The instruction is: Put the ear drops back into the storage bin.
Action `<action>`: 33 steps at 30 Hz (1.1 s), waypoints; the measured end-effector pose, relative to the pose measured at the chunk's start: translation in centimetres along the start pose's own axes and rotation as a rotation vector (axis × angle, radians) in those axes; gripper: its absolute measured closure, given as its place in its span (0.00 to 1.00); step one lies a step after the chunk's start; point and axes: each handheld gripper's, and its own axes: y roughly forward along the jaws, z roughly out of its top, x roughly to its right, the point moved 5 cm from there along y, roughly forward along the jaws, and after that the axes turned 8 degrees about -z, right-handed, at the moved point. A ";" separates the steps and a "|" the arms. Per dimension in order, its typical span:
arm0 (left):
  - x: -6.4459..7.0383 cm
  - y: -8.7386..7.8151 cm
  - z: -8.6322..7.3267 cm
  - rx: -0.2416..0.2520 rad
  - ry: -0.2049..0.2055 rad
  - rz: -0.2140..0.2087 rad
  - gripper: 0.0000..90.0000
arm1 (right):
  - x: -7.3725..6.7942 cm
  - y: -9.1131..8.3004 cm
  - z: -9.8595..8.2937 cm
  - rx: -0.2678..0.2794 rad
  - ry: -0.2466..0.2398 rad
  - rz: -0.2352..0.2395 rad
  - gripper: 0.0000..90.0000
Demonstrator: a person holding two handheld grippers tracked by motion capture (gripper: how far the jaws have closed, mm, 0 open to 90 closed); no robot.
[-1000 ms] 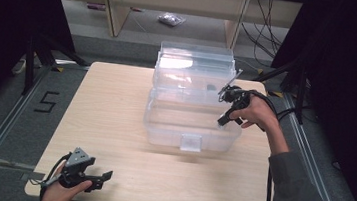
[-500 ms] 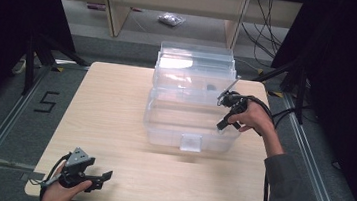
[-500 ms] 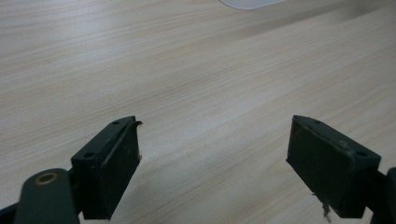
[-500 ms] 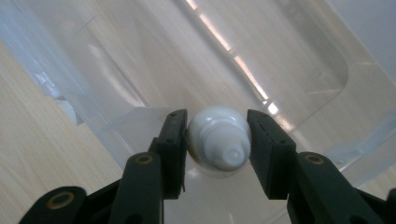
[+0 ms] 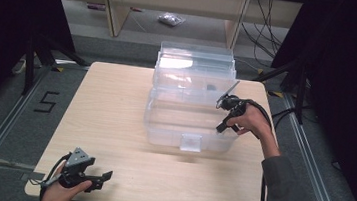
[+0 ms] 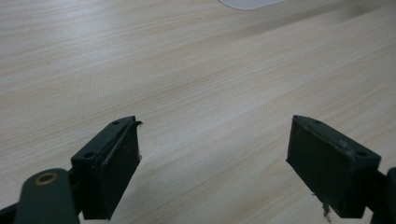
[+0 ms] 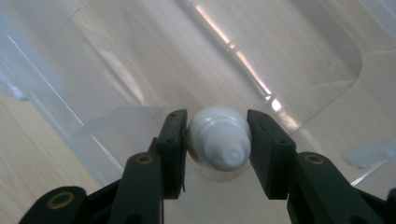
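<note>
Here we hold a small white capped bottle (image 7: 219,137) clamped between the jaws of the right hand-held gripper (image 5: 226,116), its cap end pointing back along the jaws toward us. Directly below and ahead of it lies the clear plastic bin (image 5: 163,129). Our left hand-held gripper (image 6: 212,170) rests spread wide and empty over the table (image 5: 111,103), well apart.

white bottle (image 7: 219,140) inside clear bin (image 5: 191,107)
</note>
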 end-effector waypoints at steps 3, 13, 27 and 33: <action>0.0 0.0 0.0 -0.005 -0.002 0.001 0.18 | 0.0 0.2 -0.1 0.005 -0.012 -0.001 0.67; 0.0 -0.1 0.0 -0.020 0.014 -0.001 0.18 | 0.0 0.5 -0.3 -0.006 -0.011 -0.007 0.67; 0.0 0.0 0.0 -0.003 0.000 0.000 0.18 | -0.1 0.9 -0.2 -0.030 -0.011 -0.009 0.67; 0.0 0.0 0.0 -0.004 -0.001 0.000 0.18 | 0.0 1.3 -0.1 -0.028 -0.039 -0.012 0.67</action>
